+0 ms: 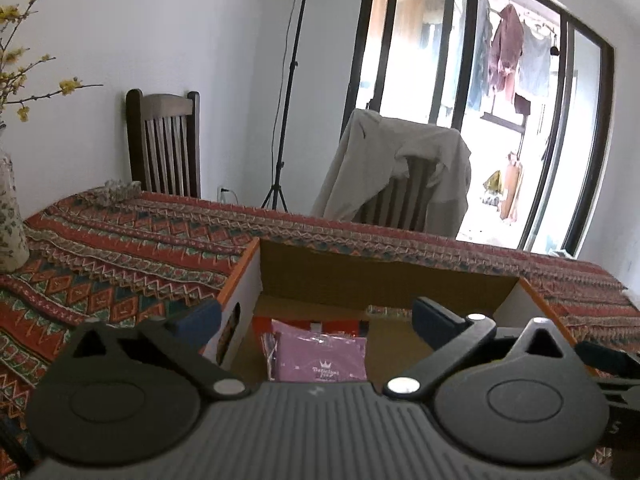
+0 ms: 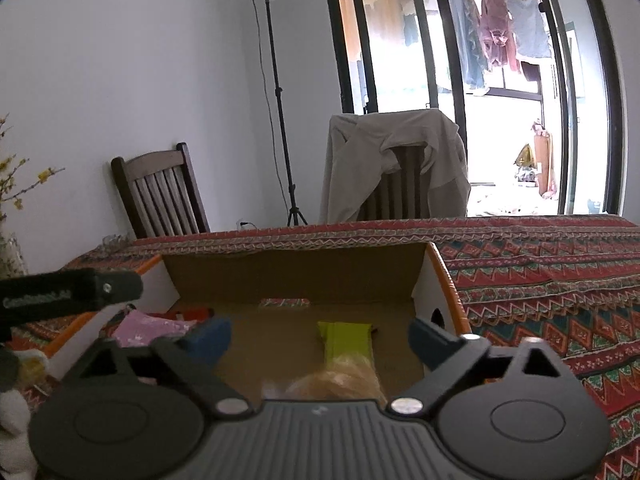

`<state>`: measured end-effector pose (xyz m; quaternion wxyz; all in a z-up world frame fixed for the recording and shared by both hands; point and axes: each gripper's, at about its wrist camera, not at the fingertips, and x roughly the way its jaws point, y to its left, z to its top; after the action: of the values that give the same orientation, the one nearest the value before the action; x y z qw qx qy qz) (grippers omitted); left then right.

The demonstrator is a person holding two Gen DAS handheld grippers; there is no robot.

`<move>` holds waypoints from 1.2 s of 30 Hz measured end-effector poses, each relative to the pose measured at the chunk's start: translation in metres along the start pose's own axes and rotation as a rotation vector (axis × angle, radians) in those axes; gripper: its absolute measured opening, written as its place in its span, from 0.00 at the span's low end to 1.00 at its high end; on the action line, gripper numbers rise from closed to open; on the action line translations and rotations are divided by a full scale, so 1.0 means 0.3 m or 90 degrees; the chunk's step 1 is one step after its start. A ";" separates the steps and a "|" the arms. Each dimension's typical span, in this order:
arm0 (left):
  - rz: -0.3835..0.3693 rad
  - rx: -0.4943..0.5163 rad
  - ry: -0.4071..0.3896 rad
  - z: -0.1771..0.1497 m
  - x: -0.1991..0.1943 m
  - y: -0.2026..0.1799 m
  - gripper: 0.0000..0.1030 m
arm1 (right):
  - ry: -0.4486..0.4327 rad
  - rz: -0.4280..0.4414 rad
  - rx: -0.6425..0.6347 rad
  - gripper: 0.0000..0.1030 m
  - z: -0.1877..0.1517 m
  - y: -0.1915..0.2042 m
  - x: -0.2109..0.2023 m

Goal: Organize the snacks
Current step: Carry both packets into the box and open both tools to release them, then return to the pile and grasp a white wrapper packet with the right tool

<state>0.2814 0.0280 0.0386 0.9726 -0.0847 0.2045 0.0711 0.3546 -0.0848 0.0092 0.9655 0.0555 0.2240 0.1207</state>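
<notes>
An open cardboard box with white, orange-edged sides stands on the patterned tablecloth. At its left end lies a purple snack pack on top of a red-orange pack. My left gripper hangs open above the purple pack, touching nothing. At the right end of the box floor lies a yellow-green snack pack with a pale orange picture on its near end. My right gripper stands open over it, and its blue pads are clear of the pack on both sides.
A black bar of the other gripper juts in from the left. A flowered vase with yellow blossom twigs stands at the table's left. Behind the table are a dark wooden chair, a light stand and a chair draped with a beige jacket.
</notes>
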 end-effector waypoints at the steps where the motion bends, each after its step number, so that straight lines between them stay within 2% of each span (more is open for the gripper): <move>1: 0.000 -0.001 0.000 0.002 0.000 -0.002 1.00 | 0.001 -0.001 0.002 1.00 -0.002 -0.002 -0.002; 11: 0.002 0.001 -0.007 0.024 -0.034 -0.029 1.00 | -0.015 -0.015 -0.018 1.00 0.027 0.021 -0.049; 17: 0.014 -0.012 -0.024 0.051 -0.119 -0.025 1.00 | -0.028 -0.027 -0.032 1.00 0.070 0.044 -0.124; 26: 0.018 -0.014 -0.030 0.043 -0.261 0.025 1.00 | -0.035 -0.032 -0.039 1.00 0.055 0.068 -0.267; 31: 0.013 -0.003 -0.035 0.005 -0.338 0.033 1.00 | -0.029 -0.029 -0.035 1.00 0.020 0.077 -0.335; 36: 0.004 0.001 -0.014 -0.067 -0.380 0.048 1.00 | -0.012 -0.021 -0.036 1.00 -0.039 0.089 -0.392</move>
<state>0.1678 0.0264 0.0654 0.9747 -0.0824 0.1940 0.0748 0.2413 -0.0887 0.0523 0.9706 0.0254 0.2124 0.1103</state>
